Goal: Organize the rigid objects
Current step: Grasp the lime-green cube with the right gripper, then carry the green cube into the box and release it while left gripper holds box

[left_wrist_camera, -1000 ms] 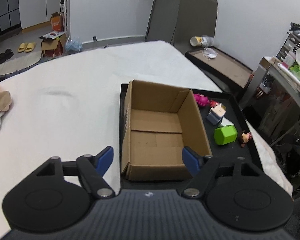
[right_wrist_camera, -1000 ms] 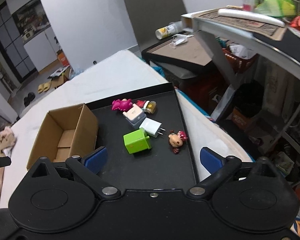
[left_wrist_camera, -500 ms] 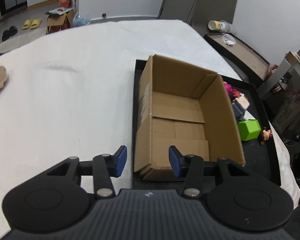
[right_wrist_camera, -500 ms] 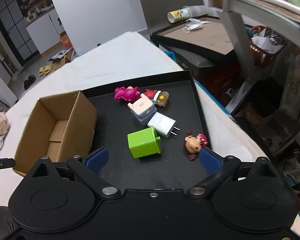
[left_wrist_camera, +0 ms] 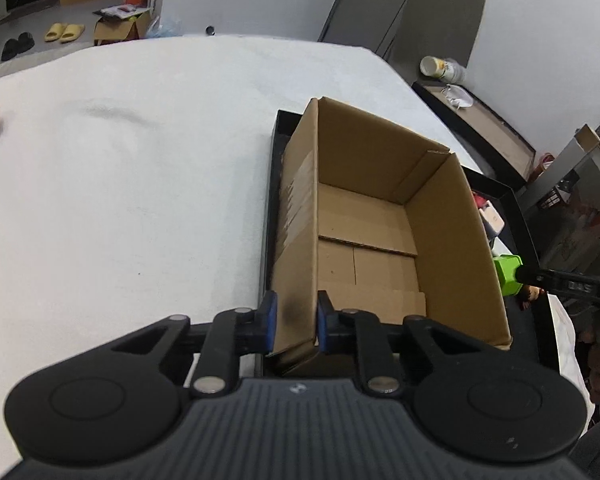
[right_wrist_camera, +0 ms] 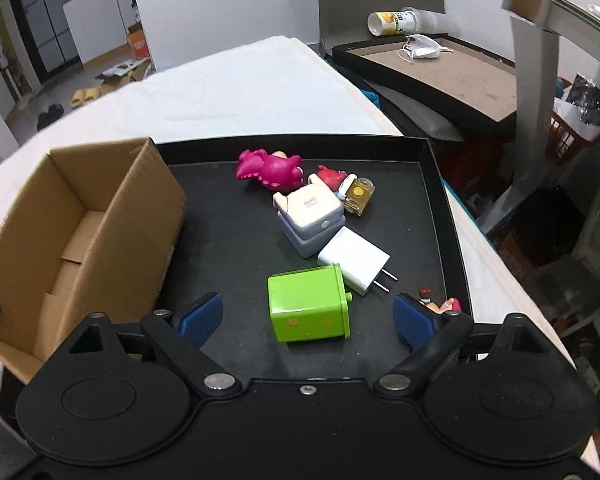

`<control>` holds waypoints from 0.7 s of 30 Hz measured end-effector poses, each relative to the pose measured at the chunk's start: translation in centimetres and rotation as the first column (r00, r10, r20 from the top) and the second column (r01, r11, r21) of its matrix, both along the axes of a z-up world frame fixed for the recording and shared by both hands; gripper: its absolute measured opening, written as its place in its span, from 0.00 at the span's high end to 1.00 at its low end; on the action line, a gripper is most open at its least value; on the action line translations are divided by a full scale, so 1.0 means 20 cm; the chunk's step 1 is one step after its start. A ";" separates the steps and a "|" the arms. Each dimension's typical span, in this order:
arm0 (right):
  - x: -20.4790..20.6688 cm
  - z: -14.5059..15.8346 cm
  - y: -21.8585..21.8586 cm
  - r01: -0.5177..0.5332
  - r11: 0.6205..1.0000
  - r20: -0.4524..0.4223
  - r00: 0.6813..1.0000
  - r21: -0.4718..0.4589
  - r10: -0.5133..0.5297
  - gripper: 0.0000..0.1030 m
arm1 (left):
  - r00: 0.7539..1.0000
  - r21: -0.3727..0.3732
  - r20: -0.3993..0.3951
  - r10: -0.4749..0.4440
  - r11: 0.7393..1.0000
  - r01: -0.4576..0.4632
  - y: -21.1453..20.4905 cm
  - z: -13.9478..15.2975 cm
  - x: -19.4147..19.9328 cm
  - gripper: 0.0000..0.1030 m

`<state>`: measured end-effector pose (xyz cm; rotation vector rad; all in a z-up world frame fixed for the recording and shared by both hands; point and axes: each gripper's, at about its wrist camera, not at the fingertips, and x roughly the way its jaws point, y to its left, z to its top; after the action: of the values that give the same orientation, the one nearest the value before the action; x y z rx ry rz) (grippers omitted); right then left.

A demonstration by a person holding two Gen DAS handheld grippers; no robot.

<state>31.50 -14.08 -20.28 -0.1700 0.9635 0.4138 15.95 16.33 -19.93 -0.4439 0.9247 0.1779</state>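
Two grippers are being used: the left gripper (left_wrist_camera: pixel 293 322) is pinching the cardboard box (left_wrist_camera: pixel 384 240) wall, while the green block (right_wrist_camera: pixel 310 304), lying straight ahead between its spread fingers, is being framed by the right gripper (right_wrist_camera: pixel 306 318).
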 end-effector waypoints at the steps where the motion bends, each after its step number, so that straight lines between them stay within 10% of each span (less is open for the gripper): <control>1: 0.00 -0.01 0.01 -0.001 1.000 0.006 1.000 -0.010 0.001 0.13 | 1.000 0.004 0.008 -0.003 1.000 0.003 0.00 0.00 0.00 0.84; 5: 0.02 -0.07 0.05 -0.007 0.998 0.032 0.999 -0.060 0.009 0.19 | 1.000 -0.006 0.031 -0.002 1.000 0.002 0.00 -0.01 -0.02 0.85; 9: 0.05 -0.14 0.05 -0.001 0.997 0.006 1.000 -0.080 0.002 0.53 | 0.999 -0.012 0.041 0.006 1.000 -0.005 0.00 -0.01 -0.02 0.85; 21: -0.04 0.01 0.04 0.006 0.999 0.037 0.999 -0.043 -0.004 0.53 | 1.000 -0.001 0.006 0.002 1.000 -0.002 -0.03 0.01 -0.03 0.85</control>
<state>30.61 -13.35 -20.01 -0.2133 0.9364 0.3842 15.42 15.69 -19.73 -0.4456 0.9184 0.1776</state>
